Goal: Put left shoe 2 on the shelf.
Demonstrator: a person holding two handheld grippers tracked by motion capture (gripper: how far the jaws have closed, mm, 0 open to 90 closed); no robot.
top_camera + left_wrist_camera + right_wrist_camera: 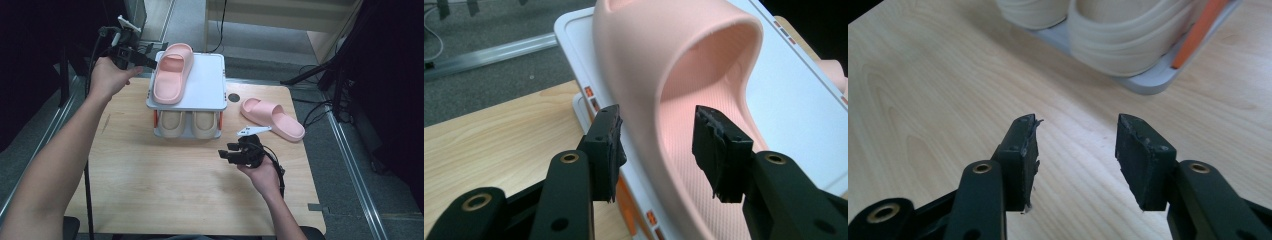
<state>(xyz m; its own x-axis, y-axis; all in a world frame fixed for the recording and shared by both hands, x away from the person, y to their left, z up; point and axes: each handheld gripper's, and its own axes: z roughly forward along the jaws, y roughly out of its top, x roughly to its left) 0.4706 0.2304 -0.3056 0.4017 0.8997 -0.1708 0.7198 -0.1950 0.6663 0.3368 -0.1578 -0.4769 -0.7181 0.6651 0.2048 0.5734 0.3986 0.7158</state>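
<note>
On the rack's top shelf [210, 80] the pink slipper [172, 72] sits between the left gripper's [656, 150] parted jaws, unclamped — likely light, soft foam — best pinched at its side wall.

Rack [210, 80] blocks table centre; near table [165, 180] free.

A pink slide sandal [172, 74] lies sole-down, lengthwise on the white rack's [207, 82] top shelf, left side.
</note>
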